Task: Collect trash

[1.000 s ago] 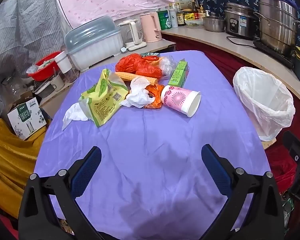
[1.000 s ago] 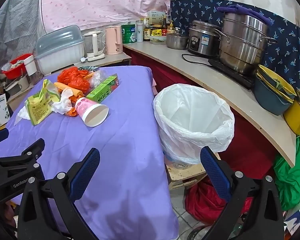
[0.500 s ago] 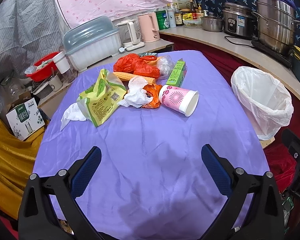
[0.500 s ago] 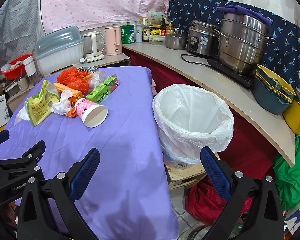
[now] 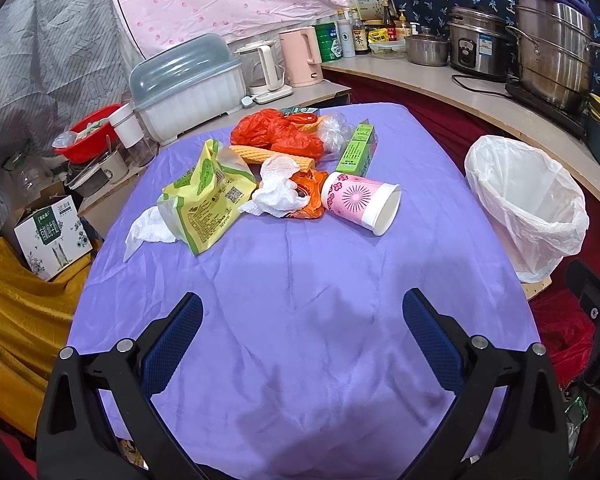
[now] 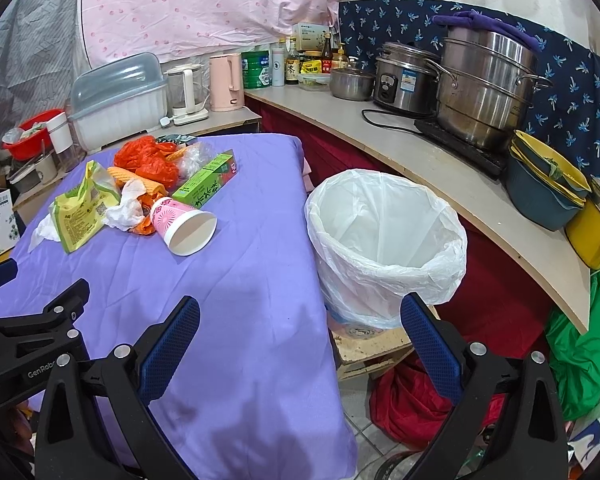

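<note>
Trash lies in a heap at the far half of the purple table [image 5: 300,280]: a pink paper cup [image 5: 358,202] on its side, crumpled white tissue [image 5: 278,190], a yellow-green snack bag [image 5: 204,200], red plastic bags [image 5: 276,132], a green carton [image 5: 356,152] and a corn cob [image 5: 260,155]. The same pink paper cup [image 6: 182,222] and green carton [image 6: 206,184] show in the right wrist view. A white-lined bin [image 6: 384,240] stands beside the table's right edge. My left gripper [image 5: 302,332] hangs open over the near table. My right gripper [image 6: 300,336] is open near the bin, holding nothing.
A curved counter [image 6: 440,160] to the right carries steel pots [image 6: 484,84], a rice cooker, bottles and stacked bowls [image 6: 544,188]. Behind the table stand a lidded dish box [image 5: 188,84], kettles and a red basin [image 5: 88,136]. A cardboard box [image 5: 52,236] and yellow cloth lie left.
Both grippers have crept slightly forward toward the trash heap; the views are almost the same. Nothing on the table has moved.
</note>
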